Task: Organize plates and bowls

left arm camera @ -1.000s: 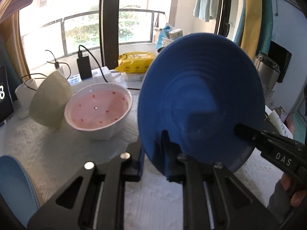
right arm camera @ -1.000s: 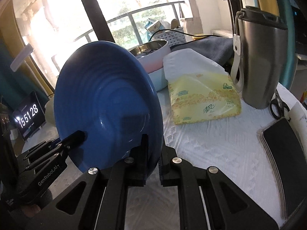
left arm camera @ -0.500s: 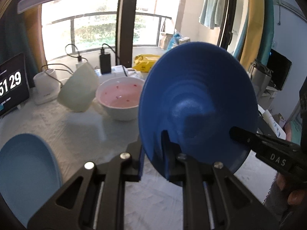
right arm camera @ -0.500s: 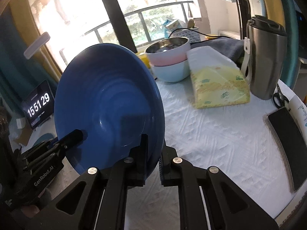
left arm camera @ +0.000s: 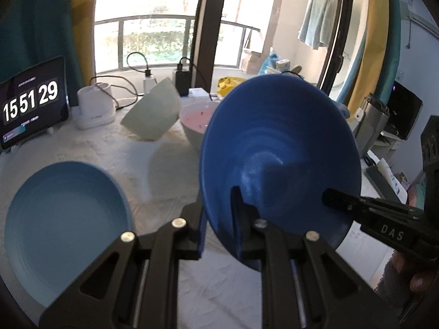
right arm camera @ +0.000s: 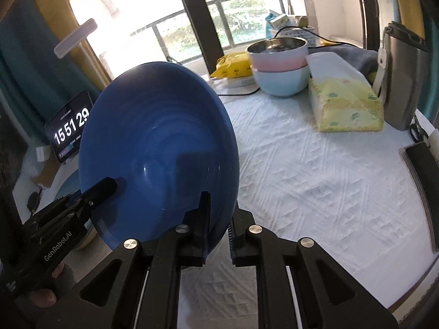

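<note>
The dark blue plate point(left arm camera: 279, 148) stands tilted on edge above the white tablecloth point(right arm camera: 315, 170); the left gripper point(left arm camera: 219, 213) pinches its lower rim; the right gripper point(right arm camera: 219, 213) pinches the rim too; a light blue plate point(left arm camera: 63, 219) lies flat at left.

The left gripper point(left arm camera: 219, 213) has its jaws clamped on the lower rim of the dark blue plate point(left arm camera: 279, 161), tilted on edge. The right gripper point(right arm camera: 218, 219) pinches the opposite rim, jaws closed, both pointing downward.
</note>
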The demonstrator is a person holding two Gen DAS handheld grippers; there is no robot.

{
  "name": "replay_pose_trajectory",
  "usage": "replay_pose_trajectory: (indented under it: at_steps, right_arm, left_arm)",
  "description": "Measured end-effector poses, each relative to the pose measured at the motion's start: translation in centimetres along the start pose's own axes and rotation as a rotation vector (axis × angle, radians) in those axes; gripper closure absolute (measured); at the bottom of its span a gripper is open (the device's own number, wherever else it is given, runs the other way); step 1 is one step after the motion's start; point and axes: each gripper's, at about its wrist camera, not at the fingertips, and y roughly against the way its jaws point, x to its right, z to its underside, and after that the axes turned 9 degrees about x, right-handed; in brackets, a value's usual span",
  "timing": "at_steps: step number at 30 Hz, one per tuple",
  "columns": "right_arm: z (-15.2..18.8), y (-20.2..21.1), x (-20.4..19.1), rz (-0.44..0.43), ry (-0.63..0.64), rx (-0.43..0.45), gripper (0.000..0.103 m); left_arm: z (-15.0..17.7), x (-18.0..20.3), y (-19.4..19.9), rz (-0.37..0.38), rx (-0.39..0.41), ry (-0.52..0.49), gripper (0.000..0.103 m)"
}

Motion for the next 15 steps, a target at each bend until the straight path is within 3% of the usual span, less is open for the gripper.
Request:
replay_pose_trajectory:
  at_steps: [15]
  right_arm:
    - [1.6,-1.0,-2.7,-0.030,0.020,-0.102,0.087]
  left_arm:
    - [1.7,-2.9,1.7,-0.029,-0.046,0.056,0.087]
